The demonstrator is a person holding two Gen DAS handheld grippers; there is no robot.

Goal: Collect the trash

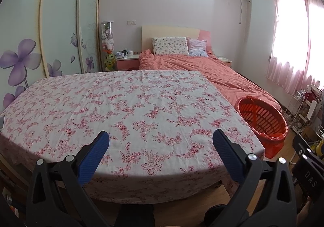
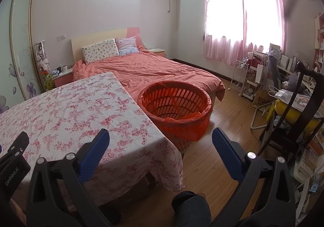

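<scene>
An orange slatted basket (image 1: 261,117) lined with an orange bag stands on the floor at the table's right side, against the foot of the bed. In the right wrist view the basket (image 2: 174,103) sits just ahead, and its inside looks bare. My left gripper (image 1: 161,135) is open over the near edge of the floral-cloth table (image 1: 141,101), with nothing between its blue pads. My right gripper (image 2: 161,133) is open too, above the table's right corner (image 2: 60,109) and the floor. I see no loose trash on the cloth.
A bed with an orange cover (image 2: 151,69) lies behind the table. Cluttered shelves, bags and a dark chair (image 2: 293,117) fill the right side under the pink-curtained window. Wood floor (image 2: 228,125) lies open right of the basket. A person's knee (image 2: 190,204) shows below.
</scene>
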